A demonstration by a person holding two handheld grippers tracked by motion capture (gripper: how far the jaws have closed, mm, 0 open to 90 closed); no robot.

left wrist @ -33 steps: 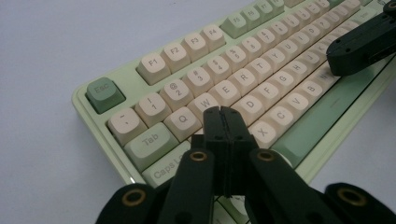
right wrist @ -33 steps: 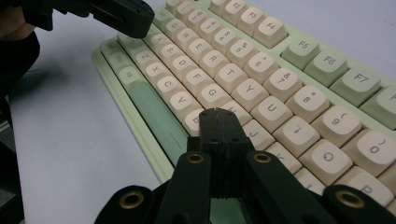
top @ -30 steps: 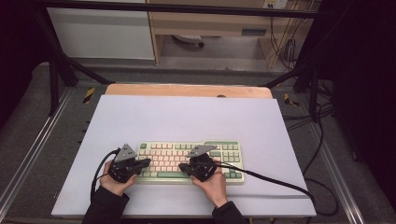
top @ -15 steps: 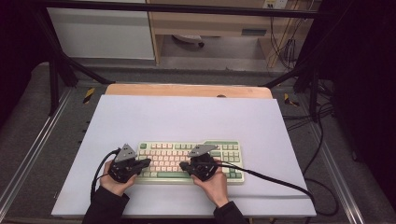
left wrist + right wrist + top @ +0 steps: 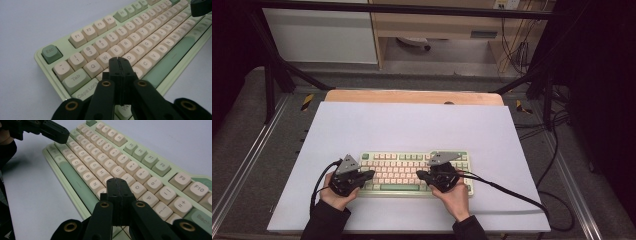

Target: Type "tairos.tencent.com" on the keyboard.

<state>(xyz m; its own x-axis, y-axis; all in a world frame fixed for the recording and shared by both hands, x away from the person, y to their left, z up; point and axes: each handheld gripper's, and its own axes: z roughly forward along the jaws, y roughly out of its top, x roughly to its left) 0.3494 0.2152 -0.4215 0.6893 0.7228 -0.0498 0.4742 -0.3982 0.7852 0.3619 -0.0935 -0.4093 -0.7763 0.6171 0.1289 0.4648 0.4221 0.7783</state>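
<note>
A pale green keyboard (image 5: 412, 172) with cream keys lies on the white table sheet, near the front edge. My left gripper (image 5: 371, 174) is shut with nothing in it. It points right over the keyboard's left end, and its tip (image 5: 121, 60) hovers by the A and S keys. My right gripper (image 5: 419, 175) is also shut and holds nothing. It points left over the right half, with its tip (image 5: 117, 180) above the keys near K and L. Whether either tip touches a key I cannot tell. The left gripper (image 5: 61, 132) also shows far off in the right gripper view.
The white sheet (image 5: 412, 125) covers a wooden table (image 5: 412, 96) inside a metal frame. A black cable (image 5: 512, 192) trails right from the right gripper, and another (image 5: 318, 180) loops at the left. Cabinets stand beyond the table.
The right hand and its gripper have shifted a little to the right along the keyboard. The left gripper has stayed where it was.
</note>
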